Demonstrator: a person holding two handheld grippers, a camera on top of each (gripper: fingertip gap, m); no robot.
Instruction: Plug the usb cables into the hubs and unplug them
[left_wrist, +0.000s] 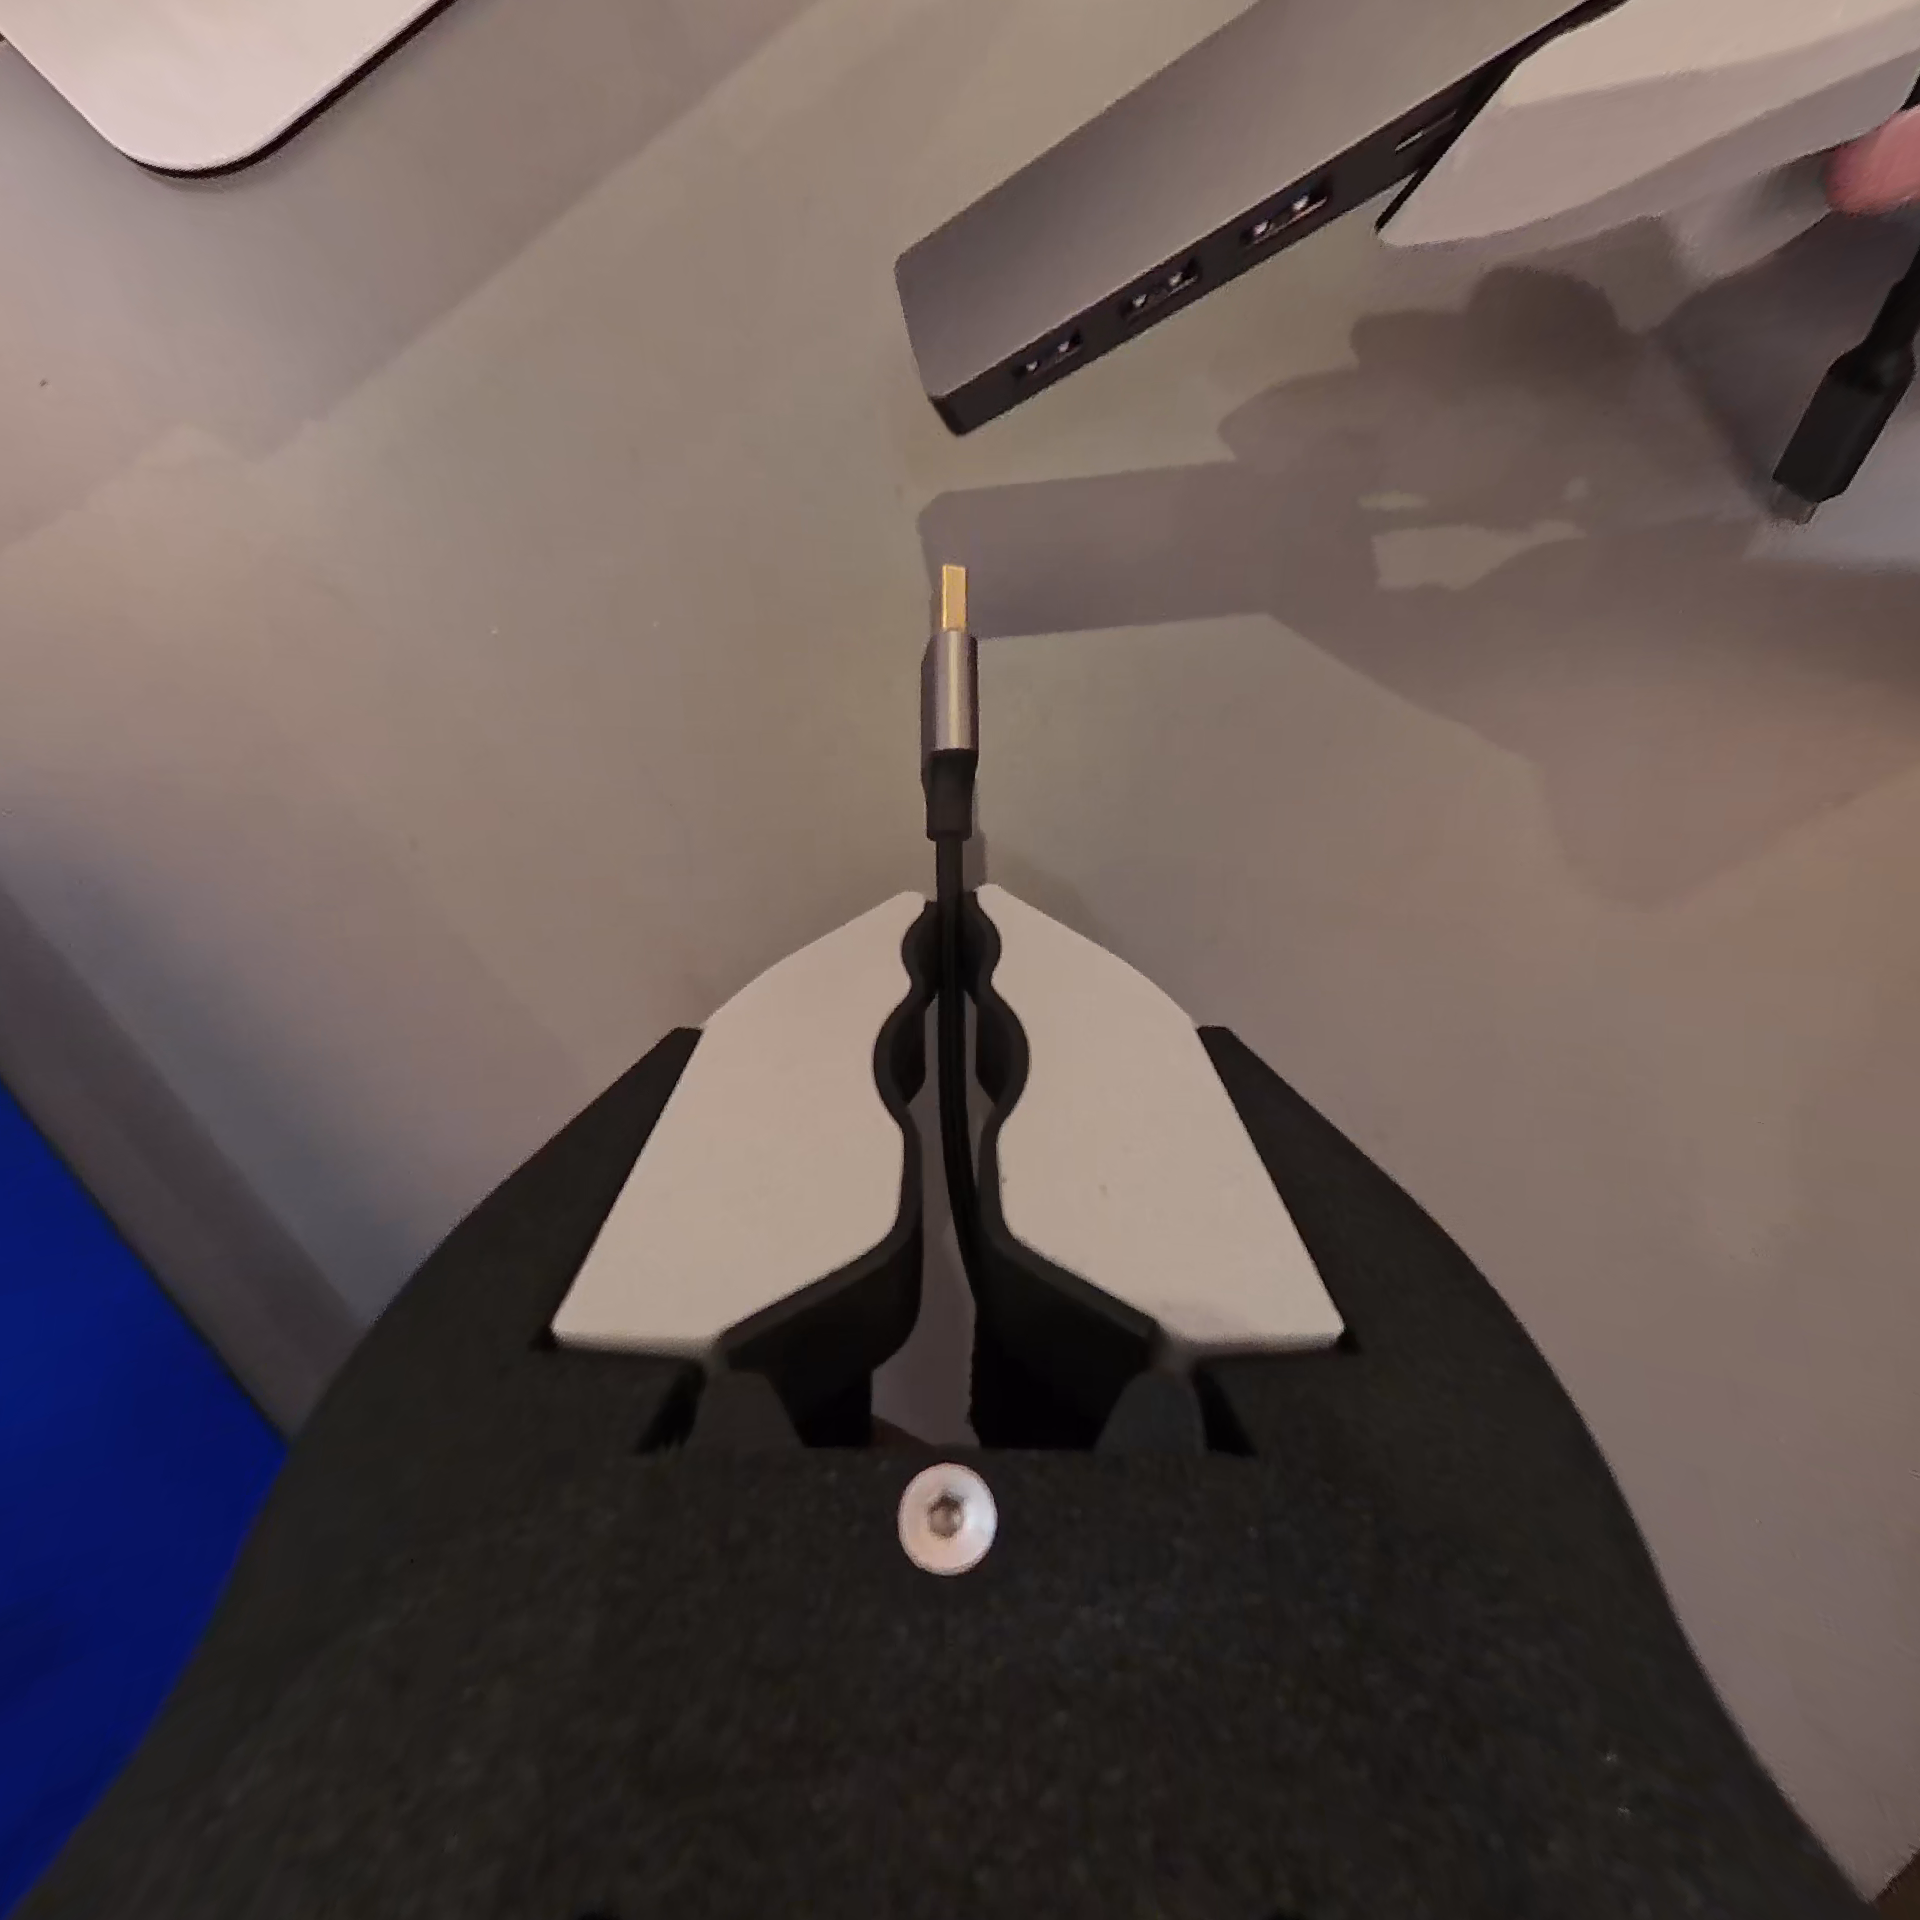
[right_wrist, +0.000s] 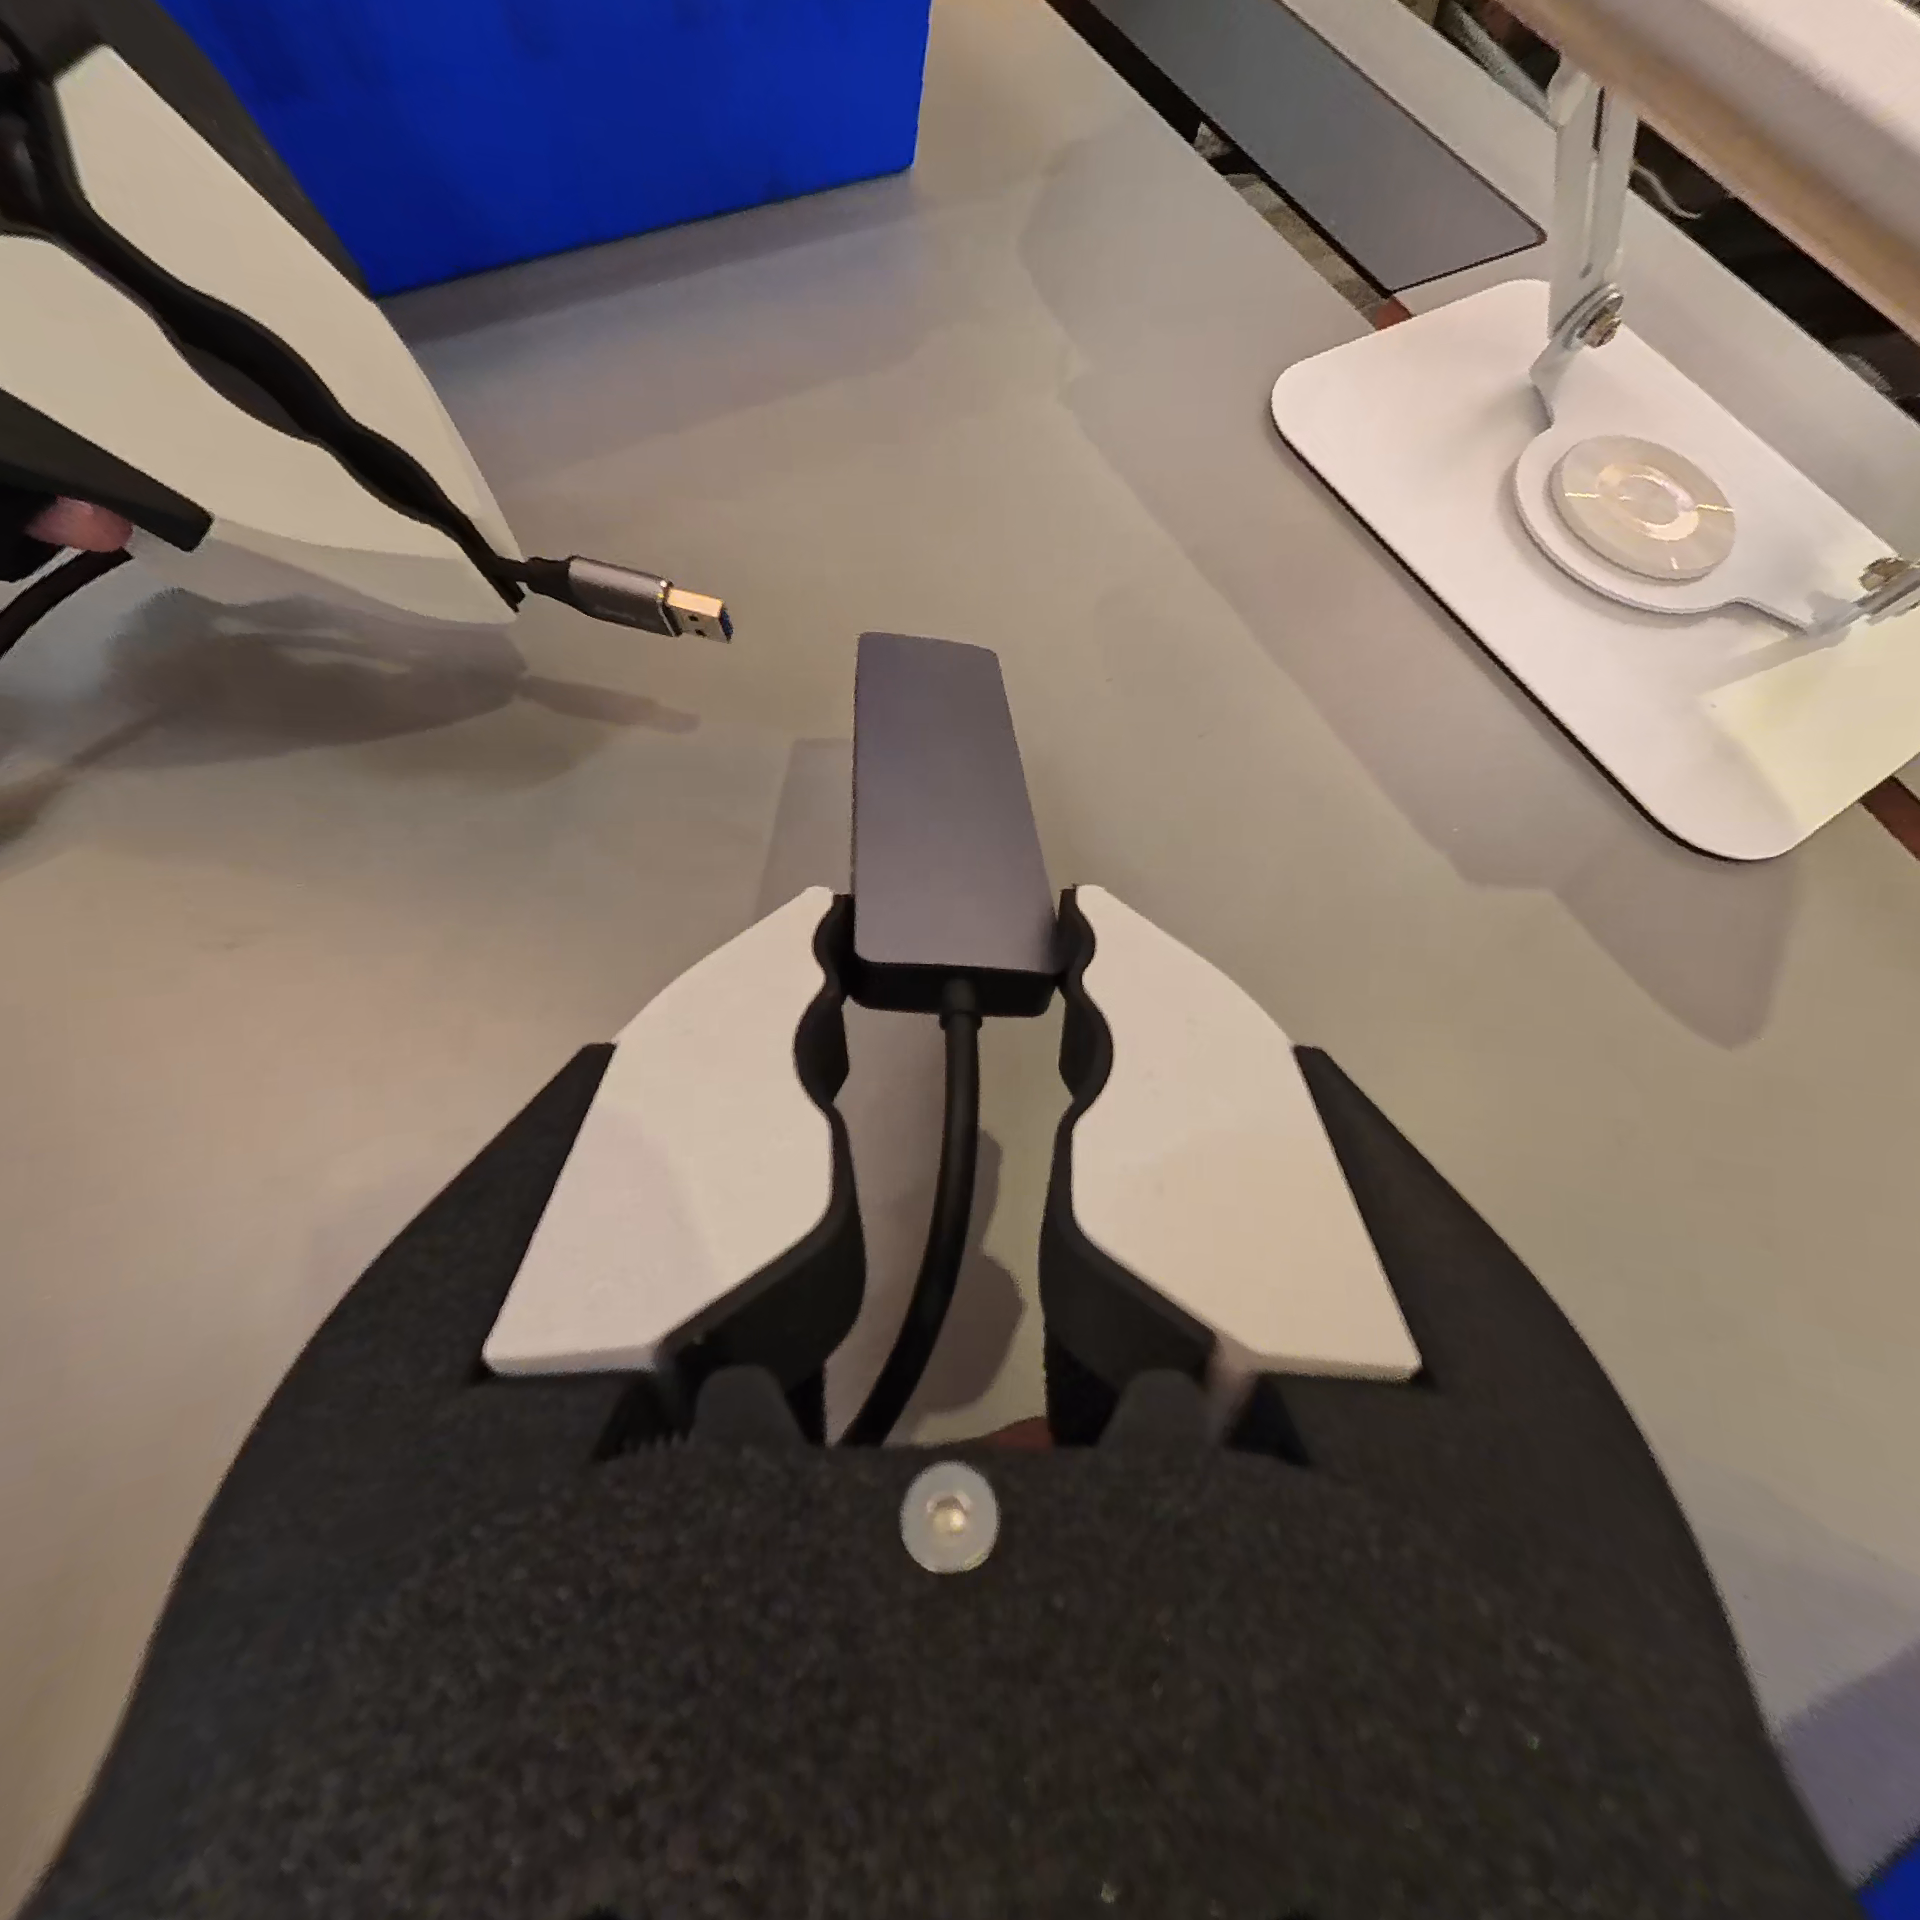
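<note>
The cable (left_wrist: 948, 997) is pinched by the left tongs (left_wrist: 951, 914), its plug (left_wrist: 951, 665) sticking out in the air. The hub (right_wrist: 945, 821) is pinched by the right tongs (right_wrist: 951, 925) above the tabletop (right_wrist: 416, 987). Plug and hub are near, not touching. A white stand (right_wrist: 1558, 582) is seen beside.

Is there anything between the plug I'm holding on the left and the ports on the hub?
Nothing visible. The gold-tipped USB plug, on a black cable clamped in the left gripper, faces open air short of the slim grey metal hub, held off the grey table by the right gripper. Its side ports look empty.
</note>
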